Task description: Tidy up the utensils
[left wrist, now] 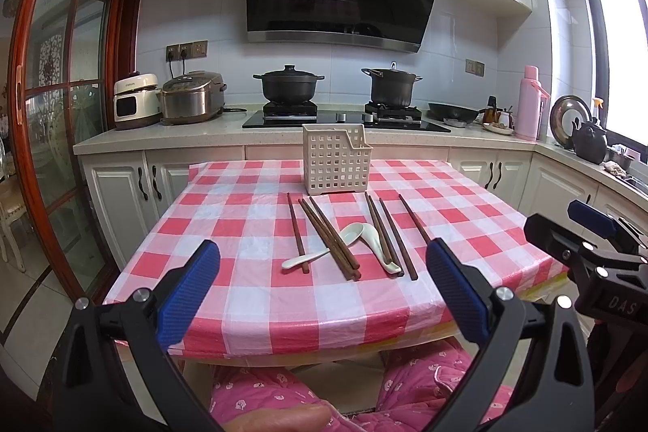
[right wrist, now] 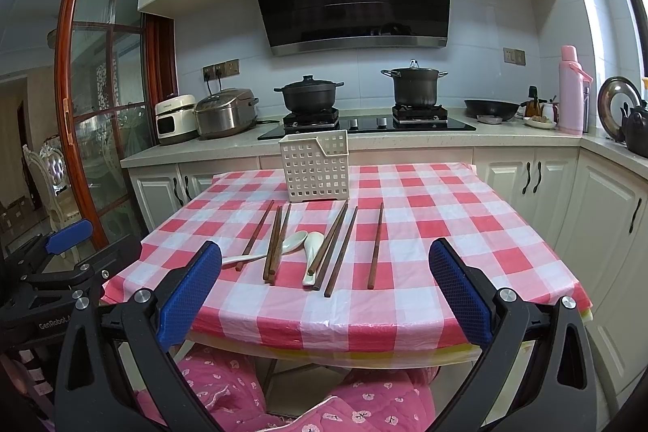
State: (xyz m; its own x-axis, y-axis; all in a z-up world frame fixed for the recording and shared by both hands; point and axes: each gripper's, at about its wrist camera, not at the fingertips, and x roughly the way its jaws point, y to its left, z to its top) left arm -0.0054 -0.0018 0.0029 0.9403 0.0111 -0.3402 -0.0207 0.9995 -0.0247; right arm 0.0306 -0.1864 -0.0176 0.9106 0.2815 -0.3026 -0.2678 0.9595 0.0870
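Note:
Several brown chopsticks [left wrist: 330, 239] and two white spoons [left wrist: 374, 241] lie loose on the red-and-white checked table [left wrist: 243, 213], in front of a white lattice utensil basket [left wrist: 336, 158] that stands upright at the far side. They also show in the right wrist view: chopsticks [right wrist: 374, 245], spoons [right wrist: 314, 250], basket [right wrist: 315, 164]. My left gripper [left wrist: 324, 290] is open and empty, held before the table's near edge. My right gripper [right wrist: 324, 290] is open and empty too, beside it; it shows in the left wrist view [left wrist: 587, 241].
A kitchen counter [left wrist: 202, 132] runs behind the table with two rice cookers, a stove with two black pots [left wrist: 289, 84], a pan and a pink flask [left wrist: 530, 104]. A glass door with a wooden frame is on the left. My pink-clad legs [left wrist: 405, 383] are under the table.

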